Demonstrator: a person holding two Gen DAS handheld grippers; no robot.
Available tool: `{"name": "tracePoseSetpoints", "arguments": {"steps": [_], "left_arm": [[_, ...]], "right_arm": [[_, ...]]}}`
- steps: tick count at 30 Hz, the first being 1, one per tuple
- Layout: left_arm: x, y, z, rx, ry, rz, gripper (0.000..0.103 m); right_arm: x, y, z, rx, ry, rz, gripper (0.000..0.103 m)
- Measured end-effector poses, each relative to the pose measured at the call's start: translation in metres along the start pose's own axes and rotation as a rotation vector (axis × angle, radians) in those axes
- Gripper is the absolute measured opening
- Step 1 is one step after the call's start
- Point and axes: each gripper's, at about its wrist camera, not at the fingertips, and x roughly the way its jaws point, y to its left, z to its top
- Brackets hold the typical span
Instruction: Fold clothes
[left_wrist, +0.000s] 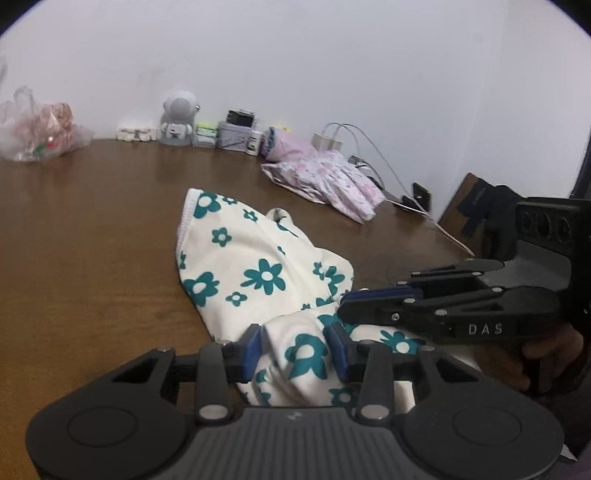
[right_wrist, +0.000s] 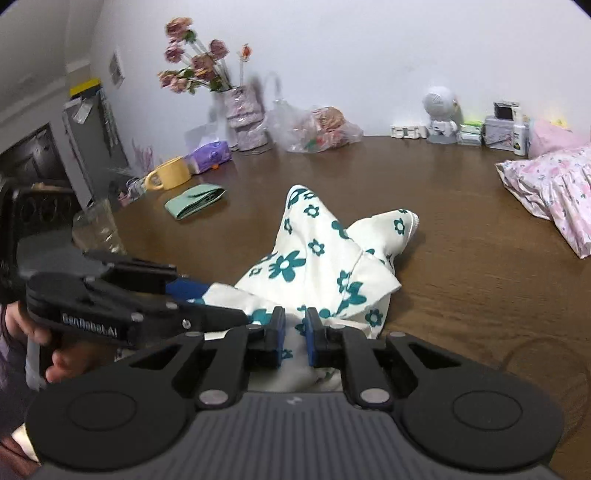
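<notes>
On the brown bench (right_wrist: 461, 295), crumpled white garment with teal flowers (right_wrist: 314, 266), left tool (left_wrist: 295, 349) pinching a bunched fold of it, right tool (right_wrist: 295, 332) clamped on its near edge too, pink floral clothes (right_wrist: 554, 184) piled off right

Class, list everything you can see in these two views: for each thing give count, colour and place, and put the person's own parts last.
floral garment: 1, white with teal flowers, table centre, crumpled
table: 1, brown wood
pink floral clothes: 1 pile, pink, far right
mug: 1, yellow, far left
green pouch: 1, mint, beside the mug
flowers in vase: 1 bunch, dusty pink, back left
plastic bag: 1, clear, at the wall
astronaut figure: 1, grey-white, at the wall
left hand-held gripper: 1, black with blue pads, around a fold of the garment
right hand-held gripper: 1, same colours, at the garment's near edge
</notes>
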Motion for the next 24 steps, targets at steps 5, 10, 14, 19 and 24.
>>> {"name": "tracePoseSetpoints", "arguments": {"steps": [5,10,14,19,24], "left_arm": [[-0.028,-0.019,-0.006,0.169,-0.064,-0.012,0.055],[-0.081,-0.069,-0.025,0.552,-0.186,-0.114,0.089],[-0.076,-0.105,-0.066,0.854,-0.136,-0.045,0.094],[-0.047,-0.116,-0.096,1.076,-0.075,0.141,0.094],[-0.046,-0.114,-0.092,1.095,-0.064,0.073,0.098]], "right_arm": [[0.011,0.001,-0.005,-0.004,0.090,0.010,0.011],[0.012,-0.003,-0.004,-0.003,0.111,0.028,0.010],[0.012,-0.005,-0.003,-0.003,0.117,0.042,0.010],[0.009,-0.003,-0.006,-0.027,0.134,0.068,0.010],[-0.002,0.000,-0.012,-0.027,0.164,0.109,0.010]]}}
